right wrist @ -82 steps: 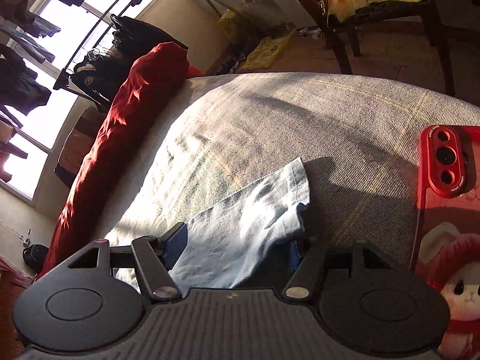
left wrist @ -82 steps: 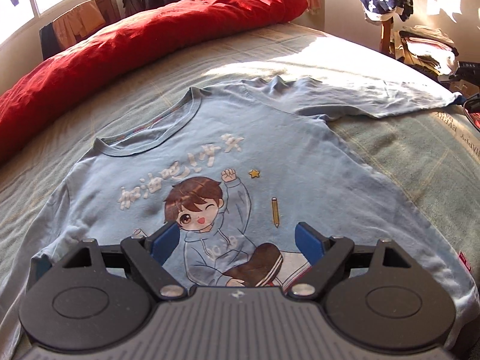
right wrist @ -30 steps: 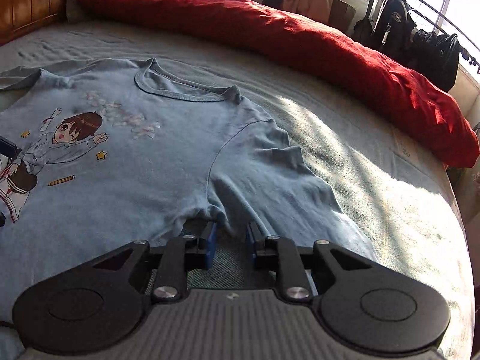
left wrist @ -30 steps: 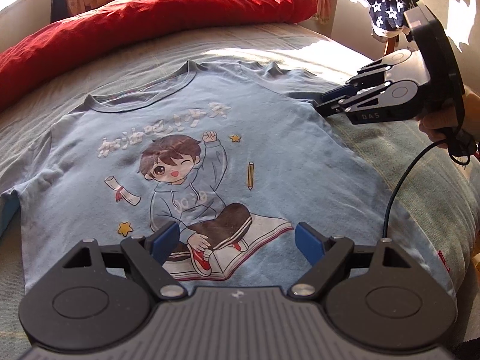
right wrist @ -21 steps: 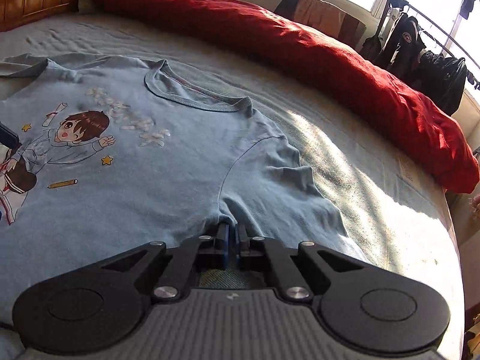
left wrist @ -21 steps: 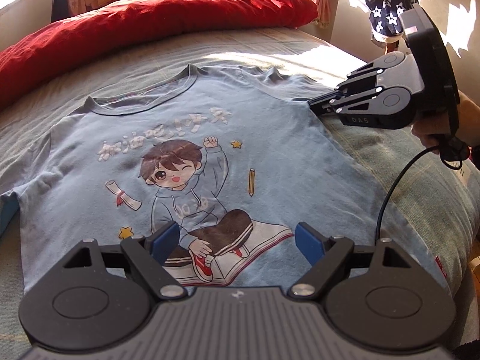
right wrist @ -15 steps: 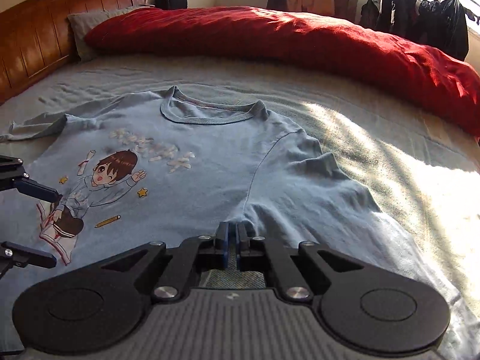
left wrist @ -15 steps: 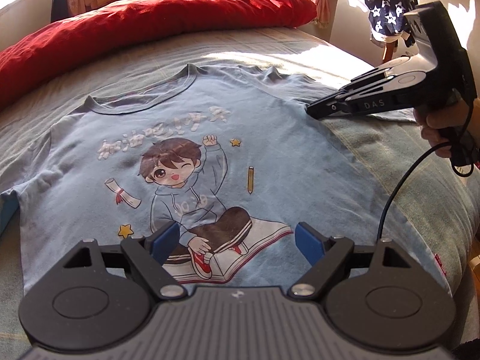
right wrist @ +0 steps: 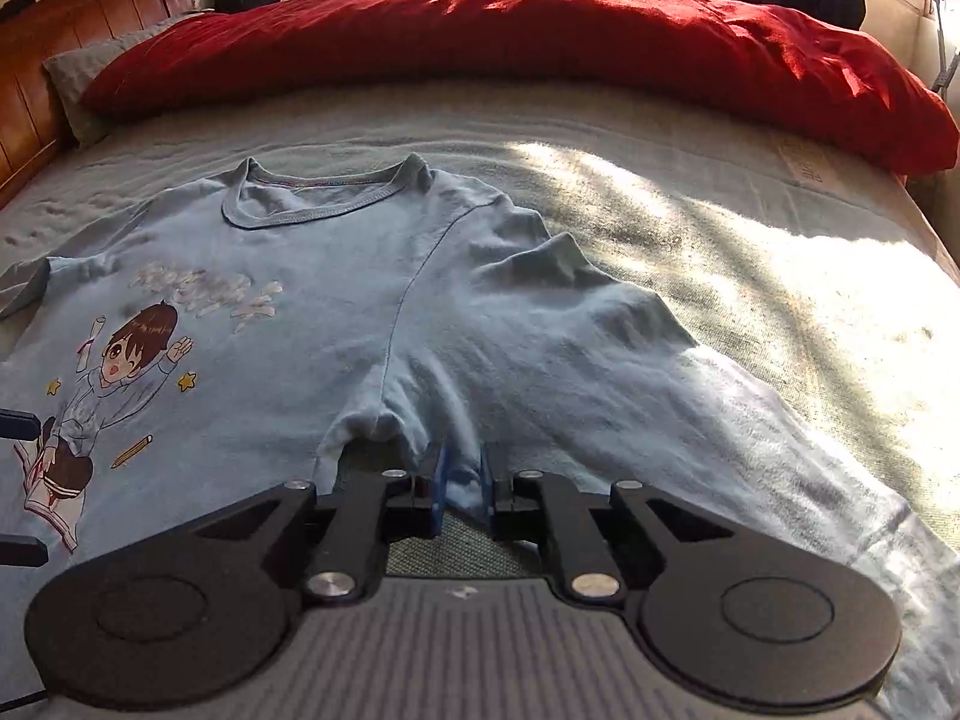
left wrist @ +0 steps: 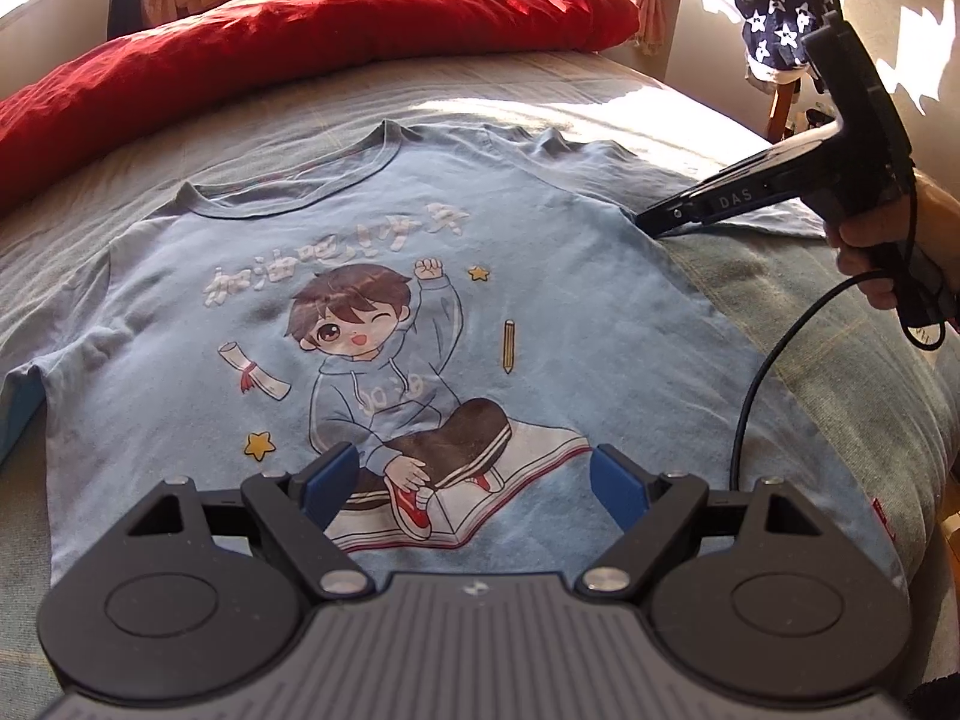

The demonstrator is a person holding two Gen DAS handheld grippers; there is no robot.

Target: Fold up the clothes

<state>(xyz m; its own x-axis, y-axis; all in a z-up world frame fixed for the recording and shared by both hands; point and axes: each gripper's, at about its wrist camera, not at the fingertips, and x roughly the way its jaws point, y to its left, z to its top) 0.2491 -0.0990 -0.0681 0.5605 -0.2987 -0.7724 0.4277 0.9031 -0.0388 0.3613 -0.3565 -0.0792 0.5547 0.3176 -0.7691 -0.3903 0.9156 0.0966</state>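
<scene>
Left wrist: the left gripper (left wrist: 474, 480) hovers spread wide over the T-shirt (left wrist: 540, 300), spread flat ahead on the bed (left wrist: 840, 312). Right wrist: the right gripper (right wrist: 461, 480) pinches the underarm fabric; lift evenly to avoid bunching.

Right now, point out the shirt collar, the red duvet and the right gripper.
collar (left wrist: 288, 207), left wrist view, front neckband.
red duvet (right wrist: 540, 42), right wrist view, top middle.
right gripper (right wrist: 461, 483), right wrist view, between fingertips.
</scene>
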